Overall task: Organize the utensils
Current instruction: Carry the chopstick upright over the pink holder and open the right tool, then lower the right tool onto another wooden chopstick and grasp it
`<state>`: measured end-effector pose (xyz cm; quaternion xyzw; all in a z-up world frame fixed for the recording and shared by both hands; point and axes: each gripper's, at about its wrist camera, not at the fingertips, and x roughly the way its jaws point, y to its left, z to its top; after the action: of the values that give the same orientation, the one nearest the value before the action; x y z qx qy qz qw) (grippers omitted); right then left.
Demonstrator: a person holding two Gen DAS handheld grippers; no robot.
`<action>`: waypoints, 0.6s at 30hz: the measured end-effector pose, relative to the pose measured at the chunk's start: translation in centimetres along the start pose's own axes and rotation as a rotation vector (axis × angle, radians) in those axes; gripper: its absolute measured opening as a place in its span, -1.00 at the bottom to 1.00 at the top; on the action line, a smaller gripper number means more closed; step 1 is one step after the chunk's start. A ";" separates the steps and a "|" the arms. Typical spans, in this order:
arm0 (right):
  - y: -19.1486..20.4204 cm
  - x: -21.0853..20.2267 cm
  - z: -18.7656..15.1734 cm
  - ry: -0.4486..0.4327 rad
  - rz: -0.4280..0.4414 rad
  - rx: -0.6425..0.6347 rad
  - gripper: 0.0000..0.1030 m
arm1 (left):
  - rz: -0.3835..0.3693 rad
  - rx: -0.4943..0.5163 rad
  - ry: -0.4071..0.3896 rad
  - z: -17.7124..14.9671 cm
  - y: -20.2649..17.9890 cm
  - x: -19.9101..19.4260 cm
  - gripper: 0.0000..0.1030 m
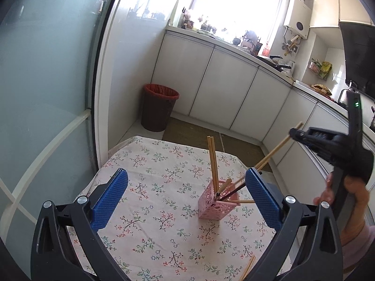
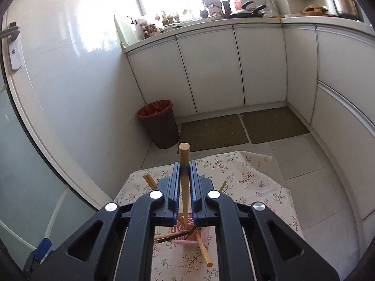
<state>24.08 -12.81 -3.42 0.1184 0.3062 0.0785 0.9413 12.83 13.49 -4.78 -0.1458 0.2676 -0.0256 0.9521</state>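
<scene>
A pink lattice holder stands on the floral tablecloth with several chopsticks in it, two of them upright and a dark one leaning right. My left gripper hangs open in front of the holder, with nothing between its blue pads. My right gripper comes in from the right, shut on a wooden chopstick that slants down towards the holder. In the right wrist view this gripper clamps the chopstick upright above the holder. The stick's lower end is hidden.
Two loose chopsticks lie at the table's near right edge. A brown bin with a red liner stands on the floor beyond the table, beside white cabinets. A frosted glass door runs along the left. A hand grips the right tool.
</scene>
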 end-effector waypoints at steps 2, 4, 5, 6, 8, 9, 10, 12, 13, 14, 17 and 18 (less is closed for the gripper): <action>0.7 1.2 -1.0 0.013 -0.009 -0.031 -0.85 | 0.003 0.010 -0.002 0.0 -0.3 -0.1 0.86; 0.8 1.9 -1.8 0.029 -0.021 -0.039 -0.81 | 0.012 0.018 -0.005 0.0 -0.5 -0.1 0.86; 0.8 1.9 -2.0 0.028 -0.029 -0.039 -0.64 | 0.022 0.025 -0.005 0.0 -0.6 -0.1 0.86; 0.6 1.5 -2.1 0.018 -0.040 -0.037 -0.52 | 0.034 0.032 -0.007 -0.1 -0.8 -0.1 0.86; 0.5 0.1 -2.1 -0.014 -0.062 -0.043 -0.33 | 0.040 0.044 -0.011 0.0 -1.2 -0.3 0.86; 0.5 -0.7 -2.0 -0.023 -0.068 -0.052 -0.32 | 0.043 0.051 -0.015 0.0 -1.6 -0.6 0.86; 0.6 -1.6 -2.0 -0.038 -0.072 -0.059 -0.32 | 0.048 0.055 -0.022 0.1 -1.9 -0.8 0.86; 0.8 -3.3 -1.8 -0.058 -0.093 -0.077 -0.32 | 0.049 0.068 -0.044 0.1 -2.6 -1.6 0.86; 0.9 -4.1 -1.9 -0.064 -0.099 -0.083 -0.32 | 0.049 0.072 -0.049 0.2 -2.9 -1.8 0.86; 0.9 -4.9 -2.0 -0.072 -0.107 -0.086 -0.31 | 0.050 0.075 -0.053 0.2 -3.2 -2.0 0.86; 0.5 -7.2 -2.5 -0.092 -0.129 -0.081 -0.24 | 0.051 0.084 -0.053 0.2 -4.2 -2.7 0.86; 0.1 -8.1 -2.6 -0.100 -0.125 -0.068 -0.18 | 0.049 0.086 -0.055 0.1 -4.4 -3.0 0.86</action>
<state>16.00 -14.00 -0.91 0.0707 0.2628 0.0238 0.9620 10.45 9.69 -1.90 -0.0986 0.2435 -0.0100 0.9648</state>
